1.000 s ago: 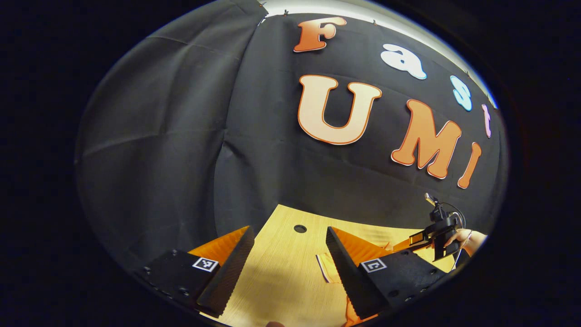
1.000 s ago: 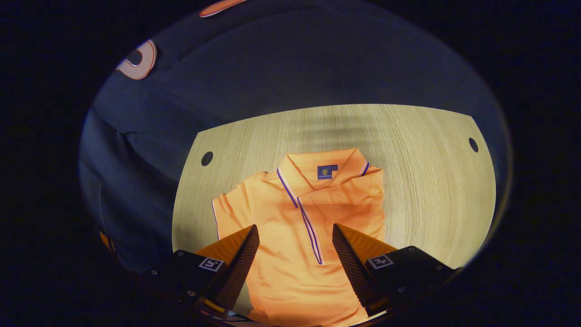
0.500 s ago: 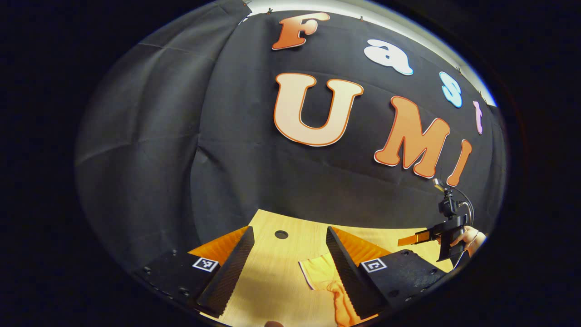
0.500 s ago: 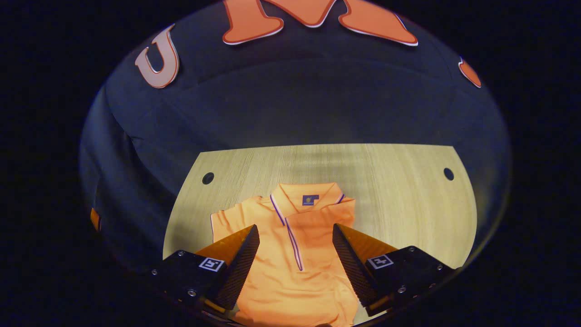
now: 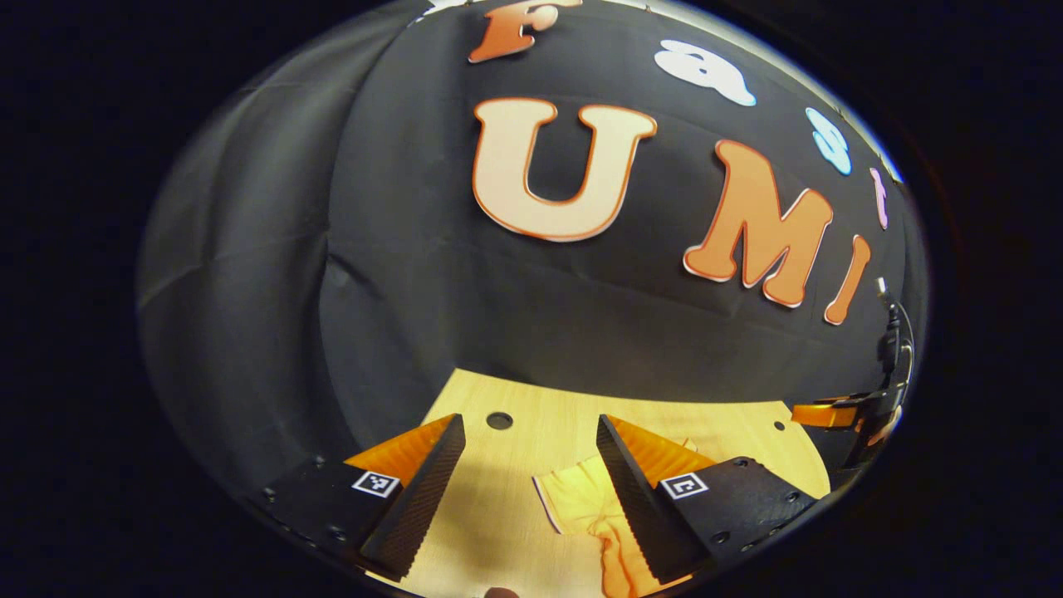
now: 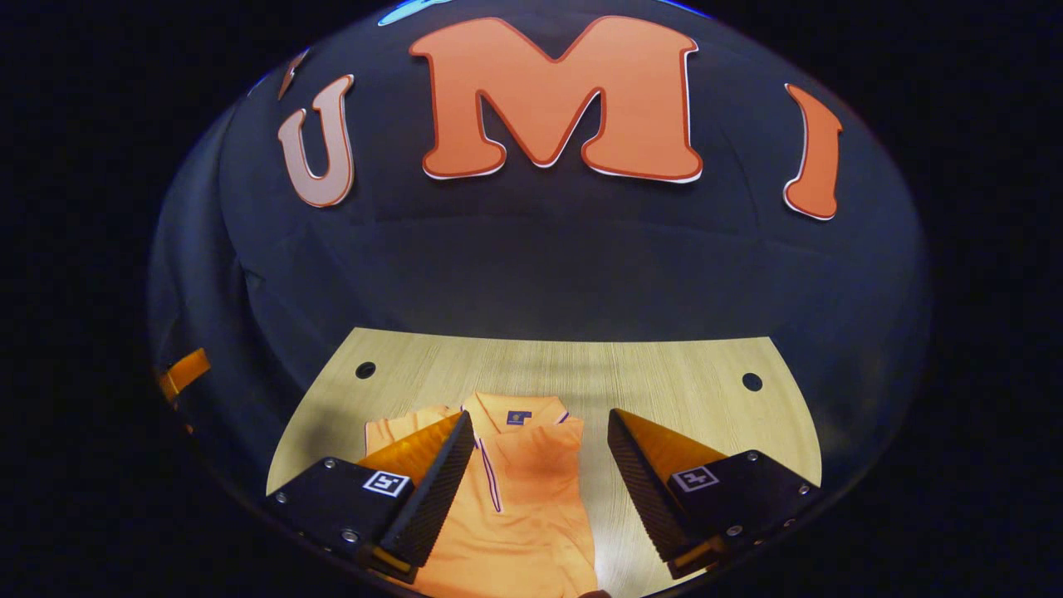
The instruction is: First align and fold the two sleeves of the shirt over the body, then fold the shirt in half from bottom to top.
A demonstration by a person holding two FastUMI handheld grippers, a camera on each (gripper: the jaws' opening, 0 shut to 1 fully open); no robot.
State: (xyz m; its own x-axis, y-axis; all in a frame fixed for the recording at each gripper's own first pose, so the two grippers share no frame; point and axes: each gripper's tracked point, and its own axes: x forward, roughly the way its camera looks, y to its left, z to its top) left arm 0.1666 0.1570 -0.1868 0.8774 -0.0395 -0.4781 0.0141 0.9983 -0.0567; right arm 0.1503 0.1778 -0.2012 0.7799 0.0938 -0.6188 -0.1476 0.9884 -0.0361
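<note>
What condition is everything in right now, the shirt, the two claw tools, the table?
shirt: lying flat on the table, collar toward the wall, one sleeve folded over the body, the other spread out.
left gripper: open, holding nothing, above the table.
right gripper: open, holding nothing, above the shirt.
table: lit, bearing the shirt.

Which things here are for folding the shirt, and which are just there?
For the job:
- orange polo shirt, lying on the table
- left gripper, fingers apart, holding nothing
- right gripper, fingers apart, holding nothing

Just there:
- wooden table
- round holes in the table top
</note>
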